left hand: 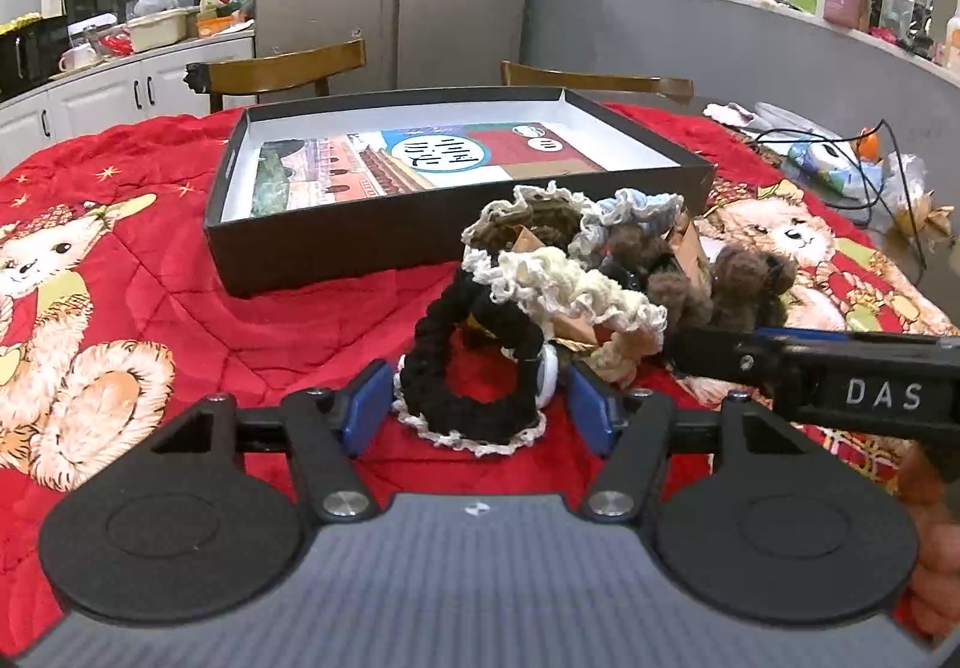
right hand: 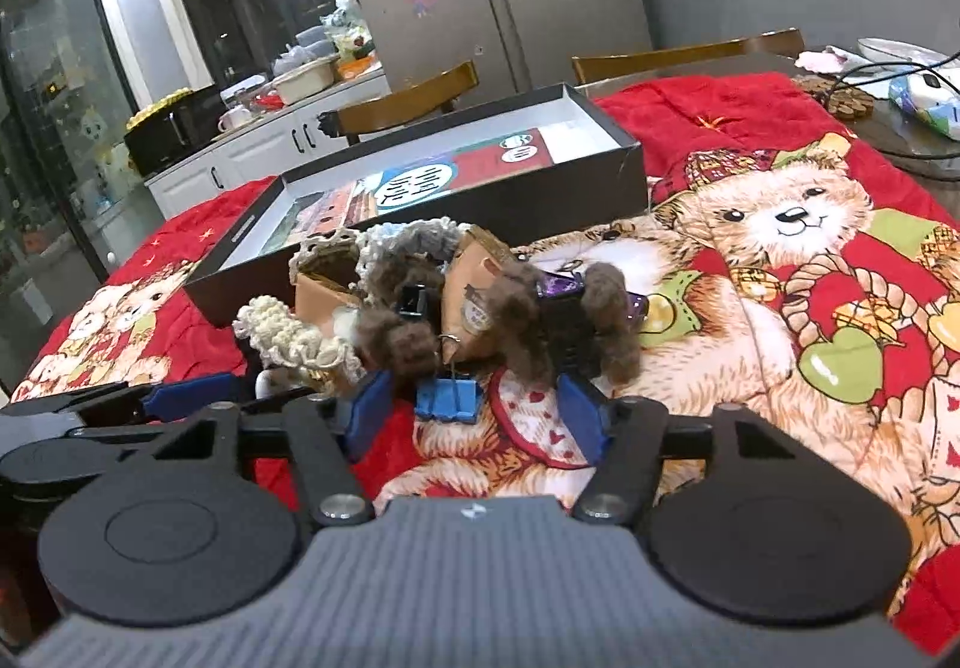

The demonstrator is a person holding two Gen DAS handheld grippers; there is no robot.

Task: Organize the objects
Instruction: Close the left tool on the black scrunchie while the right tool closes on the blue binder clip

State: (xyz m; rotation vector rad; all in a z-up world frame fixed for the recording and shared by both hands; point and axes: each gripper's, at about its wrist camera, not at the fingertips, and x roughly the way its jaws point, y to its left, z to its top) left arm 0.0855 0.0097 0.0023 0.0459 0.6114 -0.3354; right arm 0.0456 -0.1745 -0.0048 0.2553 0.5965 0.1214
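A heap of crocheted scrunchies lies on the red quilt in front of a dark shallow box [left hand: 336,248]. My left gripper [left hand: 477,407] has its blue pads against both sides of a black scrunchie [left hand: 474,422] with white lace trim. A cream scrunchie [left hand: 564,284] and brown fuzzy ones [left hand: 744,272] lie just beyond it. My right gripper [right hand: 477,404] stands open. A blue binder clip [right hand: 447,398] lies between its pads without touching them, and a brown fuzzy scrunchie [right hand: 522,332] sits at their tips. One of the right gripper's fingers [left hand: 720,356] reaches in from the right.
The box holds a picture book [left hand: 432,158]. A red quilt [right hand: 780,272] printed with bears covers the table. Two wooden chairs [left hand: 282,68] stand behind the table. Cables and a wrapped packet [left hand: 834,164] lie at the far right. Brown paper tags [right hand: 474,284] and a black clip [right hand: 414,302] sit in the heap.
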